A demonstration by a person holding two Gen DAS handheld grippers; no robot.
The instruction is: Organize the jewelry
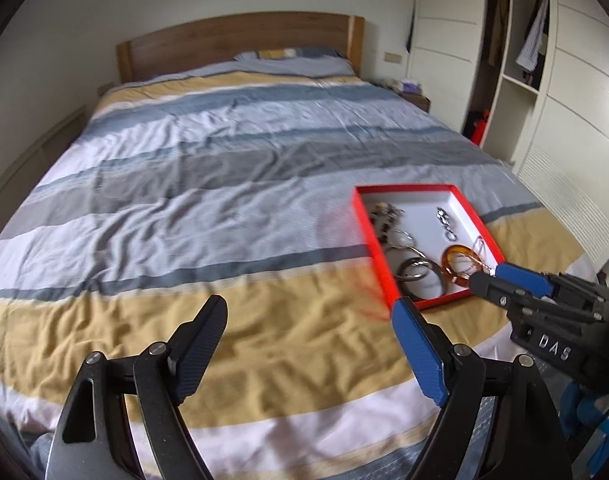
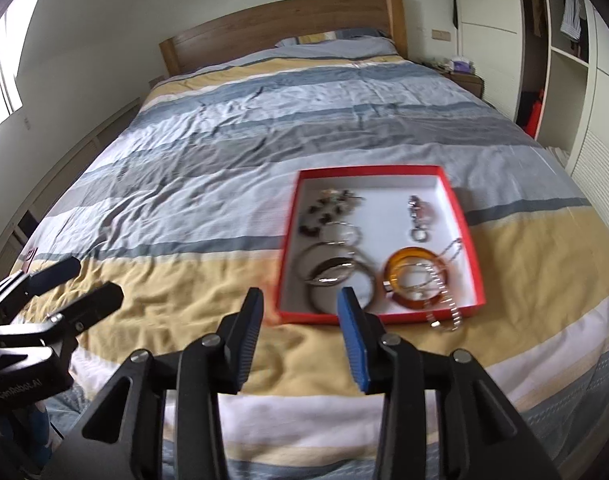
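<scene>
Right wrist view: red tray at 12 o'clock; amber bangle looks stiff, slick, so pinch its rim. Right gripper and left gripper both apart, empty.

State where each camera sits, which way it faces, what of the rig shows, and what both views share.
Left wrist: rides the left claw, facing down the bed toward the headboard; jaws wide, empty; right claw at the right edge.
Right wrist: rides the right claw, aimed at the red tray; left claw at left.
Shared: bed, tray, amber bangle, wardrobe.
</scene>
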